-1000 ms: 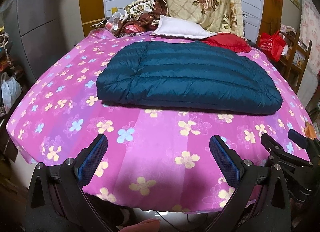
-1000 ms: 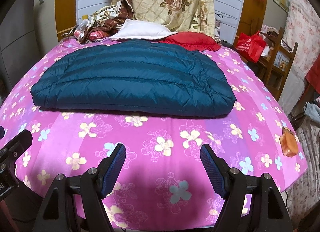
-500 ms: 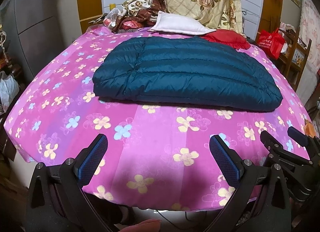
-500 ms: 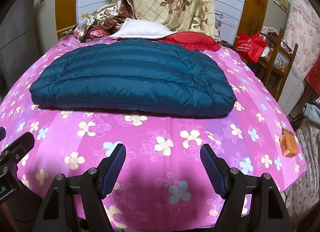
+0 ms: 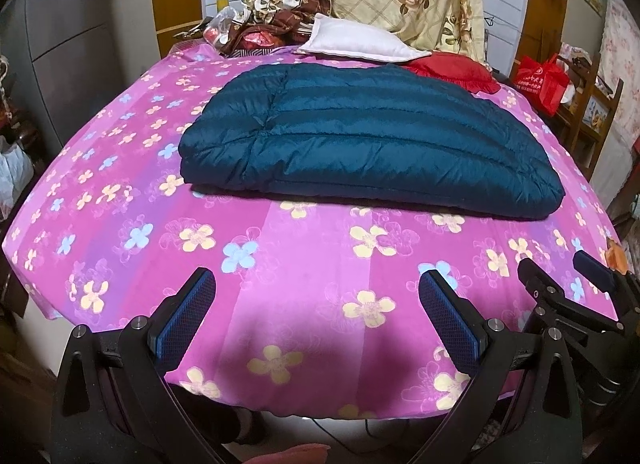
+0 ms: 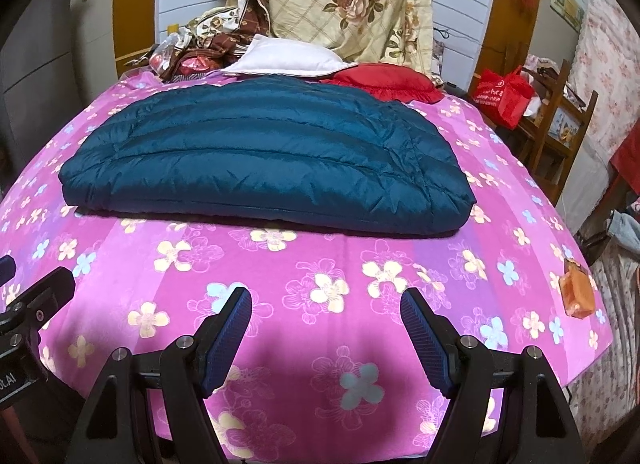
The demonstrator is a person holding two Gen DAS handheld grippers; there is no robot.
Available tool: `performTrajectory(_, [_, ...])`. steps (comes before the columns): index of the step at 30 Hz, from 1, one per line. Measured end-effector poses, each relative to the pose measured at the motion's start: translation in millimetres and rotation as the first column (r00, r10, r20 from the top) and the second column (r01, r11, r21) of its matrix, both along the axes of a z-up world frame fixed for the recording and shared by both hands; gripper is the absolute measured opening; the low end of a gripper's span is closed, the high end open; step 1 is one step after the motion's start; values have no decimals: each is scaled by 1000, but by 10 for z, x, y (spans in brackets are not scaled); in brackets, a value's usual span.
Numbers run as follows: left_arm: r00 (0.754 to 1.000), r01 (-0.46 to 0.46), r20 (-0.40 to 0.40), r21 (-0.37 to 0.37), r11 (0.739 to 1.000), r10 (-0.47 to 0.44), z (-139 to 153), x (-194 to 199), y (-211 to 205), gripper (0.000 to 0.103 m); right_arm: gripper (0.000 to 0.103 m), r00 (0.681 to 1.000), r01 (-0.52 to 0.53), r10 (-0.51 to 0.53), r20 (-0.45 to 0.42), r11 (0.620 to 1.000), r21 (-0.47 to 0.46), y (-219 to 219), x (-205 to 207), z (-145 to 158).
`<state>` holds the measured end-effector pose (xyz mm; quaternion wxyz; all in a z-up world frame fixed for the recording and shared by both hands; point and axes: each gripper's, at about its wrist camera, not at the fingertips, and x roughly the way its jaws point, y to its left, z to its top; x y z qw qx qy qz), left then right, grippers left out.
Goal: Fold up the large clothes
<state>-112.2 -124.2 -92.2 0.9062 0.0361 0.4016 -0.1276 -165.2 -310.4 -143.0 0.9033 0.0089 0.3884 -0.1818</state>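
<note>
A teal quilted down jacket (image 5: 360, 147) is lying across the middle of the bed (image 5: 304, 276), on the pink flowered sheet, already doubled into a thick, long rectangle with its layered edge facing the cameras. Behind it a white pillow (image 5: 356, 43) and a red cushion (image 5: 452, 67) are sitting at the head of the bed, just beside the jacket's far edge.

Both tools are hanging over the near end of the bed, well apart from the garment. The left gripper (image 5: 316, 312) is standing with its fingers spread wide and nothing between them; the right gripper (image 6: 326, 334) is equally wide and empty — neither is touching cloth. In the left view the right tool is showing at the lower right edge, so the two are sitting side by side.

Judging by the neat bundle, the fold looks well along, and the step in hand seems to be a pause between folds or a check of the result. If another fold is wanted, the next move is calling for both grippers to reach forward to one short end — each pinching a corner through all the puffy layers — and carry it over to the other end.
</note>
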Motion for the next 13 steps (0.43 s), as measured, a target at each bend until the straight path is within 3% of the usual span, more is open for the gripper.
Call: performTrajectory(13, [1000, 27, 8, 7, 1000, -27, -10, -33, -39, 102, 75, 1000, 2, -2, -5, 1000, 2, -42, 10, -21])
